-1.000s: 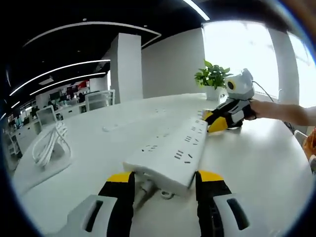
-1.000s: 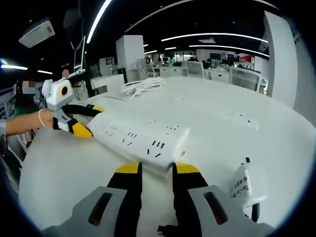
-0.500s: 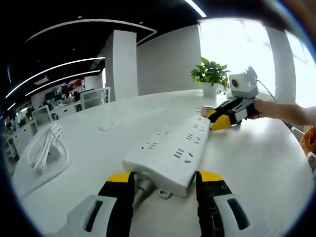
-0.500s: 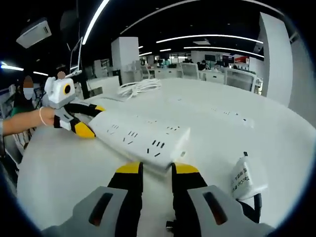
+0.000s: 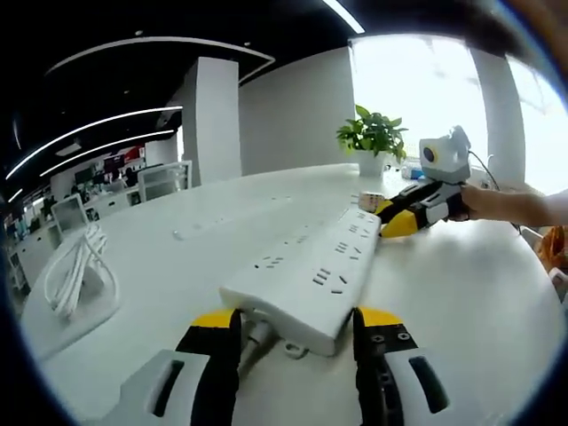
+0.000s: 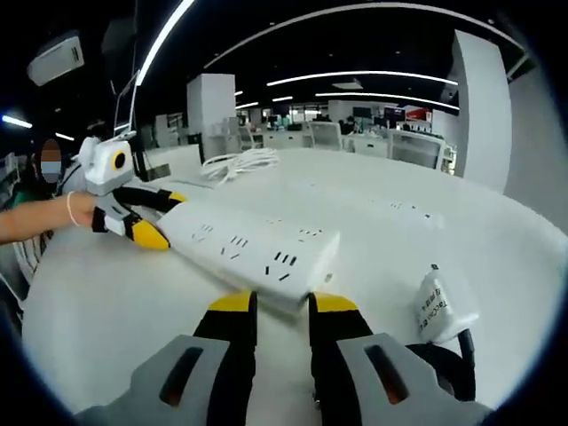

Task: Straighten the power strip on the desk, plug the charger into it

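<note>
Left gripper (image 5: 293,321) straddles power strip (image 5: 312,273) end; right gripper (image 5: 390,216) at far end.

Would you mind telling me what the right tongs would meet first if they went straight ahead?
Most likely the near end of the power strip, which lies directly ahead of the right tongs; whether they already touch it is unclear.

An open-plan office is showing itself here: a broad white desk (image 6: 461,222) is stretching back toward rows of white desks and office chairs (image 6: 417,142) under long linear ceiling lights (image 6: 373,75) on a dark ceiling. A square white column (image 5: 217,115) is rising mid-floor, a potted green plant (image 5: 368,142) is sitting by a bright window (image 5: 426,89), and a coiled white cable (image 5: 75,275) is lying on the desk
</note>
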`<state>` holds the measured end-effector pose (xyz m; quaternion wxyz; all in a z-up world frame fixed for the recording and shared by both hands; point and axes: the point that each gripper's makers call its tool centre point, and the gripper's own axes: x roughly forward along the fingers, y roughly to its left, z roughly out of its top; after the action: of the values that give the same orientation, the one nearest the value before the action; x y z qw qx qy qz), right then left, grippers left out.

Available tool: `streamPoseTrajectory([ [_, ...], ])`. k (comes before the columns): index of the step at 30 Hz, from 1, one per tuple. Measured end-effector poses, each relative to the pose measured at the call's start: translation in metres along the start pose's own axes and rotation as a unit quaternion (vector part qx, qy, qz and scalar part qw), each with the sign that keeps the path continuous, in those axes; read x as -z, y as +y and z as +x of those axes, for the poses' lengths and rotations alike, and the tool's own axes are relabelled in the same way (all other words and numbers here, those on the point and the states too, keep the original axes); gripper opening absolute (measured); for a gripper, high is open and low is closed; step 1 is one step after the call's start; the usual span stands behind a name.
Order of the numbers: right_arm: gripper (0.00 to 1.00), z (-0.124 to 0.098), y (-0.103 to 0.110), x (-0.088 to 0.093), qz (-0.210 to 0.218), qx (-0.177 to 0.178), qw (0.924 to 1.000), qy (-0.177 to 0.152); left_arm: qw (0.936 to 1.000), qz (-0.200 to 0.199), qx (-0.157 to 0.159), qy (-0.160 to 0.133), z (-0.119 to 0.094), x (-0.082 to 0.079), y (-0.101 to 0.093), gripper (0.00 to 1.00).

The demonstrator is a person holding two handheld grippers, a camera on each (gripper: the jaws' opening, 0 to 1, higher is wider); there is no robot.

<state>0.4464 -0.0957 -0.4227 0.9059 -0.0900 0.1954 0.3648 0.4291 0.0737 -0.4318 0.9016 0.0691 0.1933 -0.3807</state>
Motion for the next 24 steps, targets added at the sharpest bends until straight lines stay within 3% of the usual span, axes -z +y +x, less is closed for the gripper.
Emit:
streamPoseTrajectory([
  [16,0.21,-0.005,-0.002,0.002,0.026,0.026,0.9992,-0.017,0.9996,0.012,0.026,-0.002,0.009,-0.004,0.003,0.52],
  [24,0.21,-0.006,-0.001,0.003,0.012,0.047,0.9986,-0.022,0.9989,0.019,0.041,-0.004,0.013,-0.006,0.009,0.52],
])
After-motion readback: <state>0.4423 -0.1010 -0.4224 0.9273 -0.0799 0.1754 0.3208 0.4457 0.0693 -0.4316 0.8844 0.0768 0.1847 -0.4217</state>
